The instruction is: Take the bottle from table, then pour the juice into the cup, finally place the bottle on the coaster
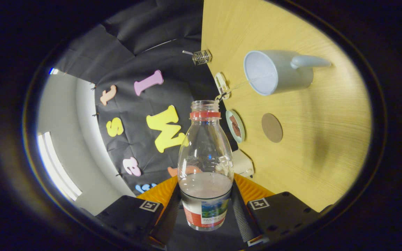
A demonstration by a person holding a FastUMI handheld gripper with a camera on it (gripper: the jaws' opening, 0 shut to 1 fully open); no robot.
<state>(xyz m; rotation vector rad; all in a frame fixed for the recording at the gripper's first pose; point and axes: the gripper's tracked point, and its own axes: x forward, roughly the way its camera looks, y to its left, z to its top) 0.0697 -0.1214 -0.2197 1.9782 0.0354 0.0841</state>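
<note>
A clear plastic bottle [205, 164] stands between my fingers, and the gripper [206, 207] is shut on its labelled lower part. Its mouth has no cap and carries a red ring. Pale juice fills the part nearest the fingers. The wooden table [319, 146] runs up the side of the rolled view, beyond the bottle. A light blue cup [277, 71] with a handle stands on it, its opening facing me, well beyond the bottle's mouth. A round brown coaster [272, 127] lies on the table between the cup and the bottle.
Along the table's edge by the black cloth wall sit a small wire cage [201, 56], a white round item [221, 83], a green-rimmed disc [236, 126] and a cream object [242, 163]. A thin strand runs from the white item toward the cup.
</note>
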